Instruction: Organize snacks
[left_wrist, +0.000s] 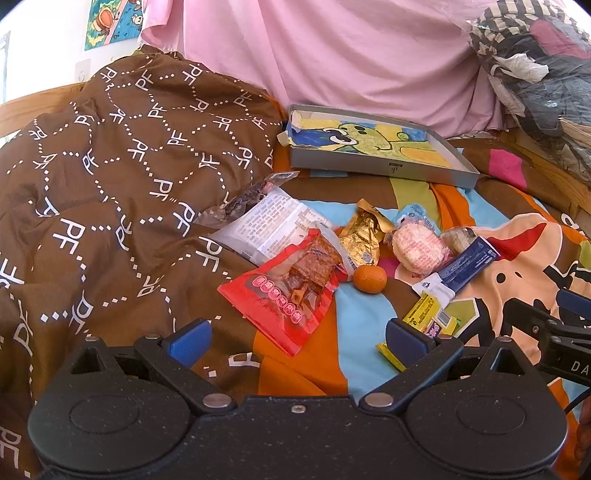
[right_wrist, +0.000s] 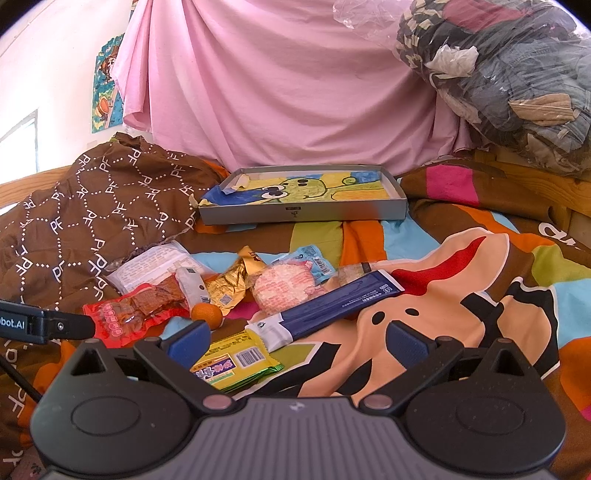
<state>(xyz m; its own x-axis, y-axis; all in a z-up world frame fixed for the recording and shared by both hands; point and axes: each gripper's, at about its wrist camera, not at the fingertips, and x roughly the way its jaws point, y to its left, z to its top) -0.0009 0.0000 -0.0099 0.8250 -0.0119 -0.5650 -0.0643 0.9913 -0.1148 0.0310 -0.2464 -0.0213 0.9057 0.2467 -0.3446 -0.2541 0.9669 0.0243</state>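
Observation:
Snacks lie scattered on the bed: a red packet (left_wrist: 291, 295) (right_wrist: 136, 306), a white packet (left_wrist: 269, 225) (right_wrist: 151, 267), a gold wrapper (left_wrist: 364, 236) (right_wrist: 231, 282), a small orange (left_wrist: 370, 278) (right_wrist: 207, 314), a pink round snack (left_wrist: 417, 247) (right_wrist: 286, 288), a long blue packet (left_wrist: 465, 266) (right_wrist: 332, 308) and a yellow packet (left_wrist: 428, 315) (right_wrist: 236, 363). A grey shallow box (left_wrist: 380, 164) (right_wrist: 303, 214) sits behind them. My left gripper (left_wrist: 299, 341) is open just short of the red packet. My right gripper (right_wrist: 299, 341) is open, the yellow packet by its left finger.
A brown patterned quilt (left_wrist: 122, 177) (right_wrist: 96, 206) is heaped on the left. A pink sheet (left_wrist: 351, 62) (right_wrist: 280, 85) hangs behind the box. A plastic bag of clothes (left_wrist: 546, 81) (right_wrist: 509, 74) rests on the wooden bed frame at the right.

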